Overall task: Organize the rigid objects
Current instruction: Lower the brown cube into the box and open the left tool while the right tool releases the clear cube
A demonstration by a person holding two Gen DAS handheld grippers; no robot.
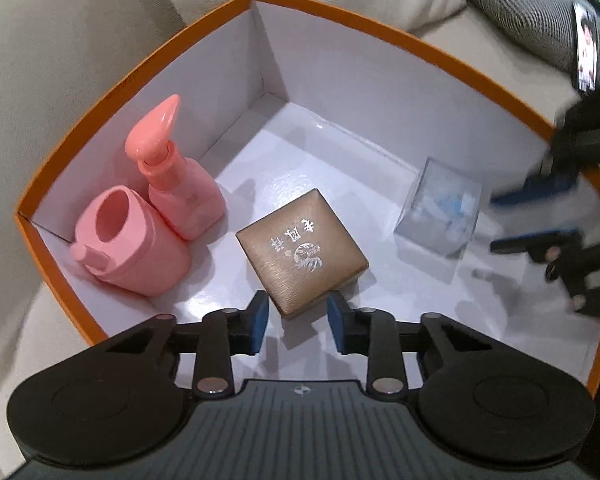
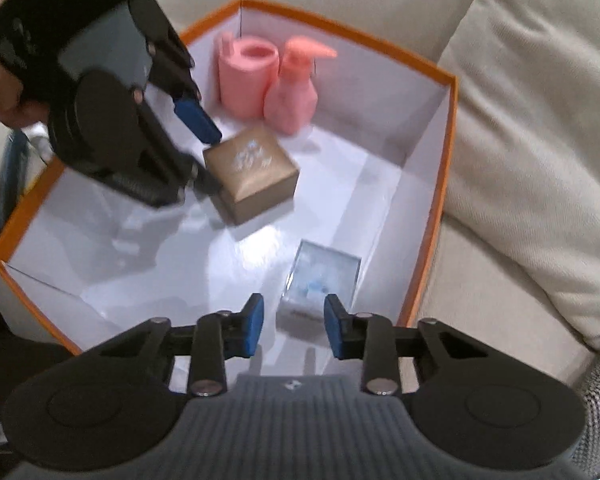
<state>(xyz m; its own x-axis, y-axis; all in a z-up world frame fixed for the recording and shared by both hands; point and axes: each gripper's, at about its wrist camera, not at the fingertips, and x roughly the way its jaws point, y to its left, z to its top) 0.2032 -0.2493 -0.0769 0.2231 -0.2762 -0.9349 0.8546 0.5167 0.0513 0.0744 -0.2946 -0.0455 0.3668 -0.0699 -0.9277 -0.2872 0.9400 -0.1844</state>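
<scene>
Orange-rimmed box [image 1: 380, 28], white inside, holds a pink cup [image 1: 132, 248], a pink pump bottle [image 1: 184, 188], a bronze gift box [image 1: 300, 252] and a clear cube [image 1: 440, 208]; the left gripper [image 1: 298, 320] hangs spread, pads clear of the bronze box's near corner. From the right wrist, the right gripper [image 2: 294, 326] hangs likewise spread just above the clear cube [image 2: 320, 280], gripping nothing.

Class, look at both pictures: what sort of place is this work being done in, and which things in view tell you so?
Probably a living room at home. The orange-rimmed white cardboard box rests on a beige fabric sofa, with a grey knitted cushion beside it. The seat and back cushions suggest a lounge rather than a workshop.
</scene>
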